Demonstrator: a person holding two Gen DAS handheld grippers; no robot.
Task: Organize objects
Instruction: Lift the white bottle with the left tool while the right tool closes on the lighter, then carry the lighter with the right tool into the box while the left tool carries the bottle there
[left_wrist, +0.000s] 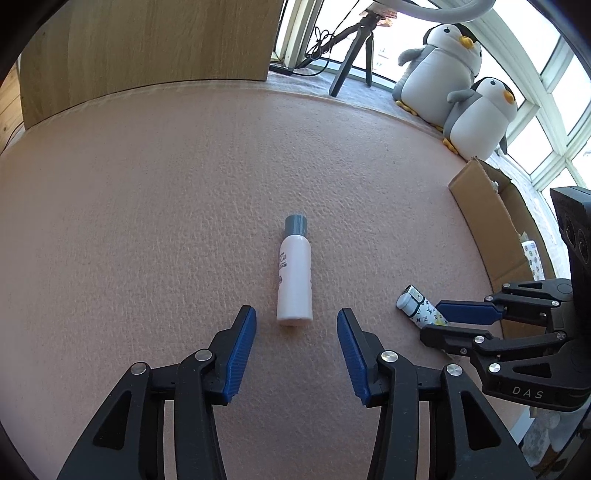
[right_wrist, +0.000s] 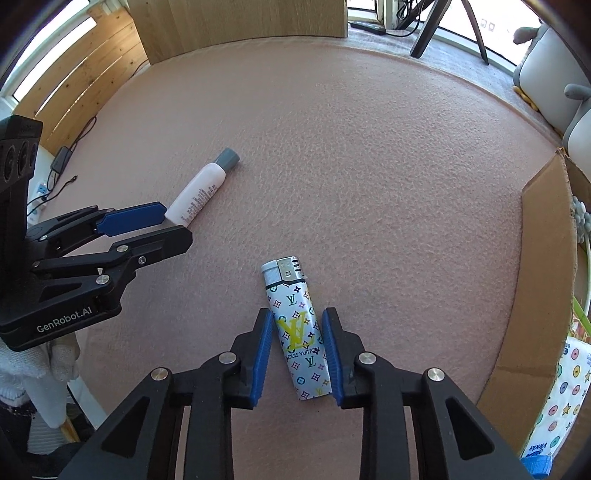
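A white bottle (left_wrist: 294, 273) with a grey cap lies on the pink felt table (left_wrist: 147, 221), cap pointing away. My left gripper (left_wrist: 295, 317) is open, its blue pads on either side of the bottle's base without touching it. In the right wrist view the bottle (right_wrist: 199, 195) lies just beyond the left gripper (right_wrist: 173, 225). A patterned lighter (right_wrist: 295, 328) lies flat on the felt with its metal head pointing away. My right gripper (right_wrist: 297, 317) has closed in, pads against the lighter's sides. The left wrist view shows the lighter (left_wrist: 419, 304) in the right gripper (left_wrist: 432, 321).
An open cardboard box (right_wrist: 535, 277) stands at the table's right edge with tissue packs (right_wrist: 565, 387) inside. Two plush penguins (left_wrist: 443, 70) and a tripod (left_wrist: 354, 51) are on the window sill behind. A wooden board (left_wrist: 147, 44) stands at the back left. Cables (right_wrist: 62, 158) hang off the left edge.
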